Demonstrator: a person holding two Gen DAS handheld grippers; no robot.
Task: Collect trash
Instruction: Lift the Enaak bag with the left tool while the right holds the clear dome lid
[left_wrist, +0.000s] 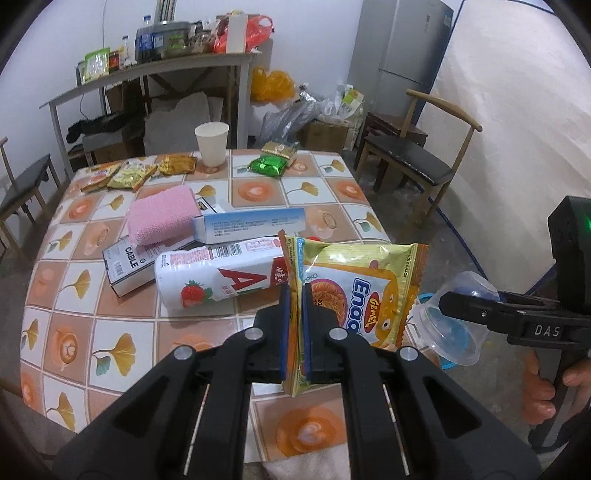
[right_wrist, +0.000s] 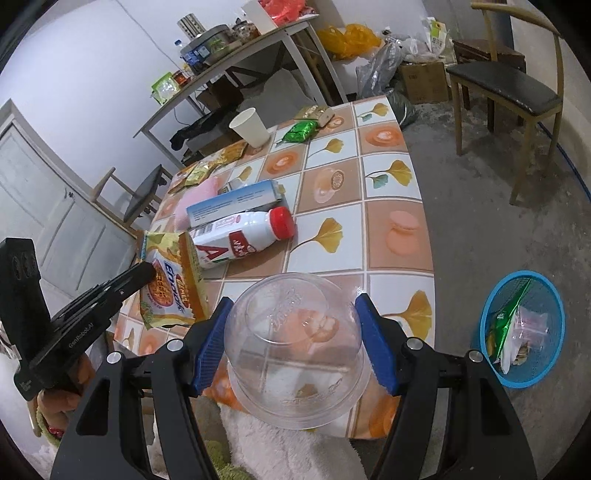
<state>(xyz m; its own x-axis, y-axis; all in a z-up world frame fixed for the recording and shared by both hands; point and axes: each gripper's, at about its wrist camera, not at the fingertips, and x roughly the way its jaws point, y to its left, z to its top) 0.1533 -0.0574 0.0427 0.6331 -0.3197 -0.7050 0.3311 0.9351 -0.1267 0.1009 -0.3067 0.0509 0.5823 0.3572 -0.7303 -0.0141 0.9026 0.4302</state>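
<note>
The left hand-held gripper (left_wrist: 294, 325) is pinching a yellow noodle snack packet (left_wrist: 354, 288) between nearly closed jaws, holding it above the near edge of the desk (left_wrist: 122, 332), whose cloth is showing orange and white squares with ginkgo leaves. Just ahead of it a white strawberry drink bottle (left_wrist: 218, 277) with a red cap is lying on its side, touching a blue-and-white carton (left_wrist: 251, 229); to the left of those, a pink sponge (left_wrist: 162, 218) is resting on a box marked CABLE (left_wrist: 127, 267). Farther ahead a paper cup (left_wrist: 212, 142) is standing upright, with flat sachets (left_wrist: 140, 171) to its left and a green packet (left_wrist: 267, 166) to its right. The right hand-held gripper (right_wrist: 295, 339) is clamping a clear plastic cup (right_wrist: 295, 350) between widely spread blue pads. On the concrete floor to its right, a blue mesh basket (right_wrist: 517, 380) is holding wrappers. Beyond the desk, a cluttered side table (left_wrist: 147, 70), bags, a cardboard box and a wooden chair (left_wrist: 413, 158) are lining white walls.
</note>
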